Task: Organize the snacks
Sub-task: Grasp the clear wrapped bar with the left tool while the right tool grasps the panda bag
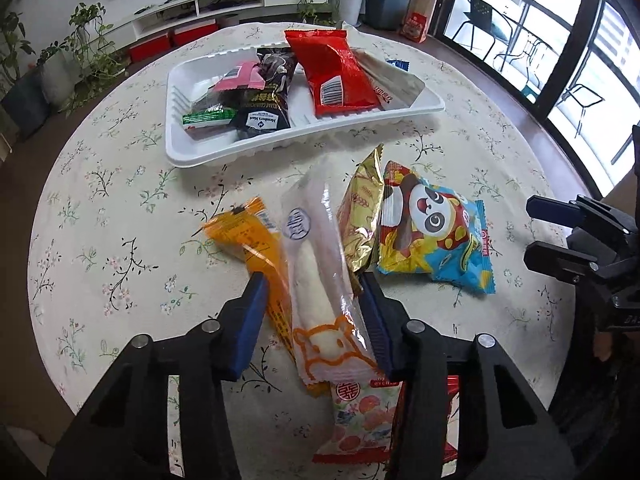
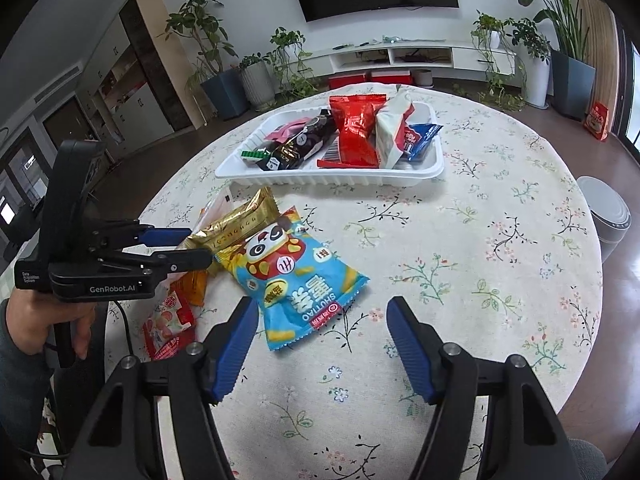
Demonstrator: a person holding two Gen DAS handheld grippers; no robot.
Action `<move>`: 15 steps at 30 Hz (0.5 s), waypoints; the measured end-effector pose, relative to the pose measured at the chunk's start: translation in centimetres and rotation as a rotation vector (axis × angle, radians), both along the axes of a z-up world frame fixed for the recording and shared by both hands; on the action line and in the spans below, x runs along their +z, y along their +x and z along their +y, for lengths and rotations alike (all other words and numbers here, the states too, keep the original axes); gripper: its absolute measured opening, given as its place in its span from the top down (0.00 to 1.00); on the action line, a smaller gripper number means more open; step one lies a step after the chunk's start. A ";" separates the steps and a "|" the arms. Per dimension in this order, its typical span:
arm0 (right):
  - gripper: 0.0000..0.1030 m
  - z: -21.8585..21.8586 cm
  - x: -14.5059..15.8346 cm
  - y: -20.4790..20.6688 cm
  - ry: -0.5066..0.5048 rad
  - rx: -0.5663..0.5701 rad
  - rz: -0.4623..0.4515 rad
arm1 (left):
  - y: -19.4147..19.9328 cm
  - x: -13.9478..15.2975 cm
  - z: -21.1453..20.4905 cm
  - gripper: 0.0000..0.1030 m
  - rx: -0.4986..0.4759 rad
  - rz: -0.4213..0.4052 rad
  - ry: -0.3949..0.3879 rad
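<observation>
A white tray holds several snack packs at the far side of the round table; it also shows in the right wrist view. My left gripper is open, its jaws on either side of a long clear-wrapped white snack that lies over an orange pack. A gold pack and a blue panda pack lie to the right. My right gripper is open and empty, just in front of the panda pack. The left gripper shows beside the gold pack.
A red and white floral pack lies under my left gripper; it also shows in the right wrist view. The flowered tablecloth covers the table. Potted plants, a TV cabinet and a grey bin stand around.
</observation>
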State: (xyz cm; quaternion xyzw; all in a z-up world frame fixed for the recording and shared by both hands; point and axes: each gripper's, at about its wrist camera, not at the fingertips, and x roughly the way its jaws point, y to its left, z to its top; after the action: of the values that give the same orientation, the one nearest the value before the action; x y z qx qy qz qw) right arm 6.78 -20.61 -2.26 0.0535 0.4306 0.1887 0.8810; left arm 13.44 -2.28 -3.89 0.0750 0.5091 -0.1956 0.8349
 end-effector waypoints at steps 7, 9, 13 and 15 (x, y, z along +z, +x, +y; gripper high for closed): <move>0.33 0.4 0.0 0.1 -0.015 0.003 0.004 | -0.3 0.1 0.9 0.59 0.013 -0.013 -0.002; 0.33 0.5 0.0 0.3 -0.025 -0.003 0.007 | -0.2 0.2 0.3 0.59 -0.001 -0.017 0.005; 0.37 0.7 0.5 0.8 -0.050 0.004 0.007 | -0.2 -0.1 0.4 0.72 0.007 -0.011 0.005; 0.37 0.9 0.9 0.9 -0.073 0.014 -0.005 | -0.6 0.2 1.0 0.73 0.021 -0.015 -0.002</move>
State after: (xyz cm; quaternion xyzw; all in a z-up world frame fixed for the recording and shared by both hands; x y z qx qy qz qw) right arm 7.66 -19.71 -1.35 0.0177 0.4352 0.1791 0.8822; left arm 12.88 -1.31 -3.71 0.0703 0.5034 -0.1865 0.8408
